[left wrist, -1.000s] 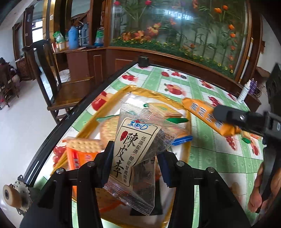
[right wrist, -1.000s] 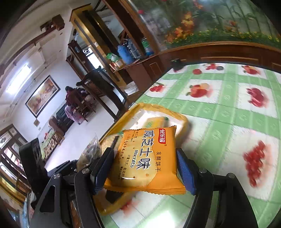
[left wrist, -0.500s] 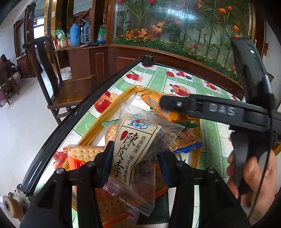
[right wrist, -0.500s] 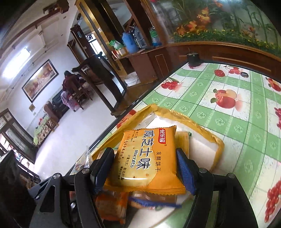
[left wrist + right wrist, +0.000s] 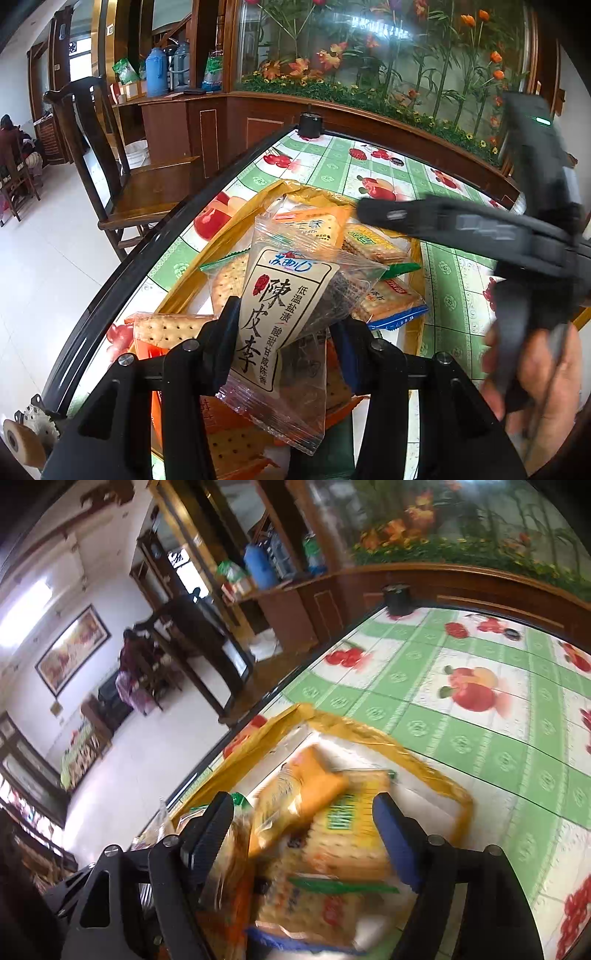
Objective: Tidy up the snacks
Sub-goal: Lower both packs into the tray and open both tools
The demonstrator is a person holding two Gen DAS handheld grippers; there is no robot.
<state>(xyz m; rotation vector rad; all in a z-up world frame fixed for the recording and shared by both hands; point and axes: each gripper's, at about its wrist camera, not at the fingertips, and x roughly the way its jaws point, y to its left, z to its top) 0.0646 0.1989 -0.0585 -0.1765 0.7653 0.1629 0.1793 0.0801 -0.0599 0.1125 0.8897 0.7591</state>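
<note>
The table [image 5: 332, 170] carries a gold-rimmed tray [image 5: 236, 221] collecting the snacks: several cracker packs, the orange biscuit packet [image 5: 295, 794] lying loose on top. The right gripper [image 5: 303, 827] over it, jaws just widened, grips nothing. The left gripper [image 5: 284, 332] clamps the plum packet [image 5: 280, 299] above the tray, likely next in

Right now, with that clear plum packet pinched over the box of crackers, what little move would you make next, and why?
Probably lower the left gripper a little and open it. It is shut on the plum packet above the yellow tray, while the right gripper has just been opening, with the orange biscuit pack loose on the pile between its jaws.
</note>
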